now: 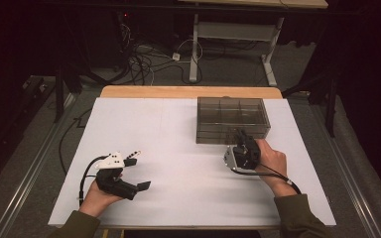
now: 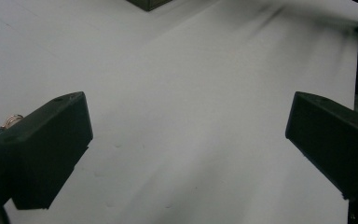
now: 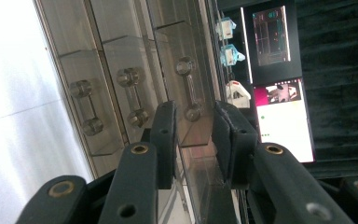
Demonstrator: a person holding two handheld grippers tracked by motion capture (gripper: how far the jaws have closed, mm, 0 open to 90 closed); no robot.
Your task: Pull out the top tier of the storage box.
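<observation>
Fingers of the right gripper [image 1: 241,140] sit nearly closed around a little latch tab [image 3: 196,133] on the front of the see-through box [image 1: 232,119], likely to open its lid. Left gripper [image 1: 138,172] rests wide open, holding nothing, on the white table [image 1: 178,148]. Dark room around; cables [image 1: 144,62] lie on the floor.

Dim room, grey floor [image 1: 25,148], tangled cables [image 1: 144,62] beyond white table [image 1: 178,198].

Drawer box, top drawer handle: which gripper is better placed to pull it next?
Right. The right gripper sits at the front of the drawer box, its jaws either side of the top drawer handle. The left gripper hovers open over the bare table, well away.
</observation>
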